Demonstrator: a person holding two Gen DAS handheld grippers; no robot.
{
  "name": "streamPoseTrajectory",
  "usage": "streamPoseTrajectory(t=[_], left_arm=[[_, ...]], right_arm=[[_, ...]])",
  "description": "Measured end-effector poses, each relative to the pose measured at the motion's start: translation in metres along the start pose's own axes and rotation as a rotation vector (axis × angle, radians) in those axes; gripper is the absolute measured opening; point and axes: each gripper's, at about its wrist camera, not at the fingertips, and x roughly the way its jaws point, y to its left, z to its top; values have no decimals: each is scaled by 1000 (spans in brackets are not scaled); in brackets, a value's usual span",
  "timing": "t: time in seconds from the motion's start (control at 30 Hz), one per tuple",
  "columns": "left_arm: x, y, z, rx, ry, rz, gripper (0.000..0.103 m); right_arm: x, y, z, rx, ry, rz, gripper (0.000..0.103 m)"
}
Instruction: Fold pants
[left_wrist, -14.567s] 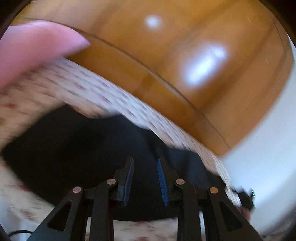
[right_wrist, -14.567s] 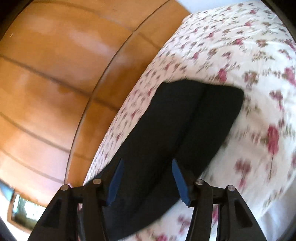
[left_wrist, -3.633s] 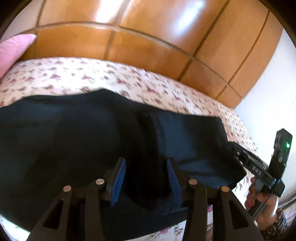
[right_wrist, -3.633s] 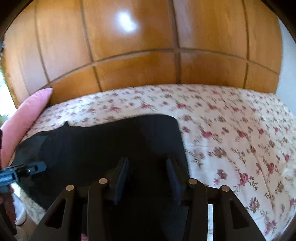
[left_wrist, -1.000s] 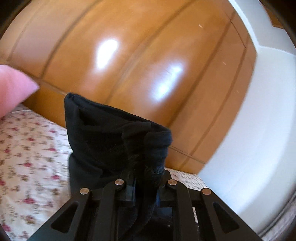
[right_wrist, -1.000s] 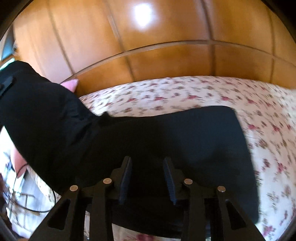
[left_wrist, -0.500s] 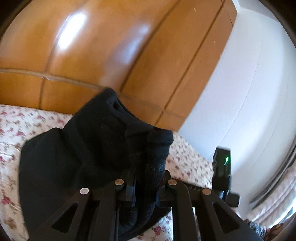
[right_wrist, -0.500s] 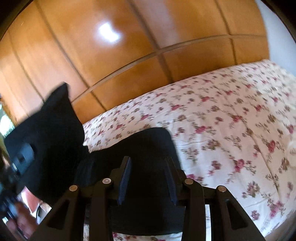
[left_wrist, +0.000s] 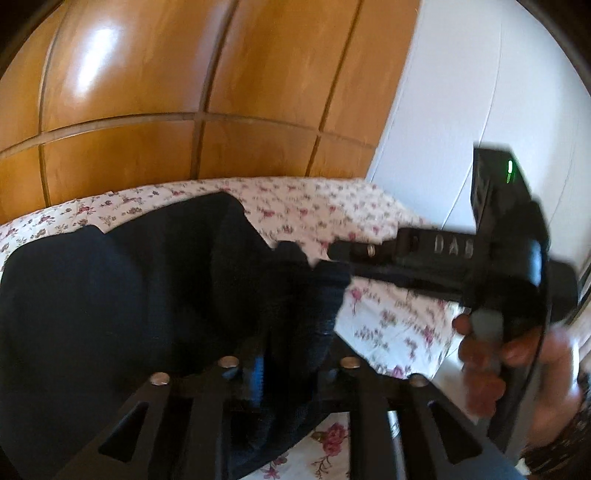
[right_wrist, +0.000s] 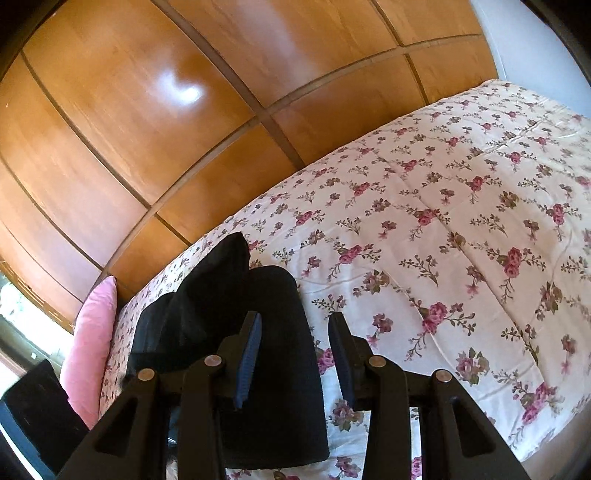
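Black pants (right_wrist: 236, 332) lie folded over themselves near the left end of the flowered bed (right_wrist: 461, 221). In the left wrist view a thick bunch of the pants (left_wrist: 295, 295) still sits between the fingers of my left gripper (left_wrist: 291, 365). Its jaws are opening, and one blue pad (left_wrist: 256, 373) shows bare beside the cloth. My right gripper (right_wrist: 293, 350) stands open low over the pants' right edge. Its left finger is over the black cloth and its right finger over the sheet, with nothing pinched between them.
A pink pillow (right_wrist: 92, 339) lies at the bed's left end. A glossy wooden wardrobe (right_wrist: 166, 129) runs along the far side of the bed and a white wall (left_wrist: 461, 92) stands to the right. A hand (left_wrist: 480, 354) holds the right gripper close by.
My left gripper has carried the raised pants end down and across onto the rest of the pants, and its jaws have parted. The right gripper has swung to the pants' right edge.
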Motion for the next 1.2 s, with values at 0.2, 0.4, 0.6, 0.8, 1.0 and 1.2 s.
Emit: streamPoseTrajectory(t=[0.2,0.4,0.6,0.8,1.0,1.2], left_arm=[[-16,-32,-18,127,1,-148,56],[-63,-14,-23,112,-109,-117,56],[-95,57,-15,-87,-199,74,56],[-92,123,-36,-246,-73,244,55],[-91,129,-57,-267,-57,268,56],[-93,126,-57,-279,-59,272,57]], right_arm=[[1,4,-3,-15,4,26,39],[0,15,-9,-40,20,95,55],[15,36,-16,-142,53,121,55],[54,41,-13,-167,105,109,55],[54,47,-14,-172,129,143,13],[26,42,-16,-98,108,124,11]])
